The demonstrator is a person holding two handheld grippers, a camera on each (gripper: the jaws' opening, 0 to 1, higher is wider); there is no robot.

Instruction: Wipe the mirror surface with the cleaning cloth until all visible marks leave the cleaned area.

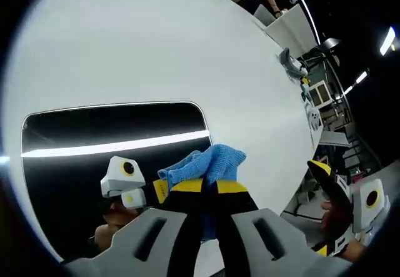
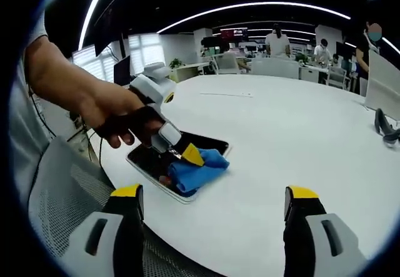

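Two grippers are seen over a round white table (image 2: 281, 158). On it, near the edge closest to the person, a dark rectangular mirror with rounded corners (image 1: 75, 164) is laid flat; a bright strip of ceiling light is reflected across its surface in the left gripper view.

The left gripper (image 1: 209, 186) is closed on a crumpled blue cleaning cloth (image 1: 209, 163), which is pinched between the yellow-tipped black jaws and bulges out ahead of them. In the right gripper view, the left gripper (image 2: 187, 156) is held in a person's hand (image 2: 115, 117), and the cloth (image 2: 197, 167) is pressed down at the near right corner of the mirror (image 2: 153, 158), partly overhanging its rim.

The right gripper (image 2: 215, 205) is held above the table edge, well apart from the mirror, with its jaws spread wide and nothing between them. Marks on the glass cannot be judged with confidence at this resolution.

A small dark grey object (image 2: 387, 127), possibly a clip, is seen at the far right of the table.
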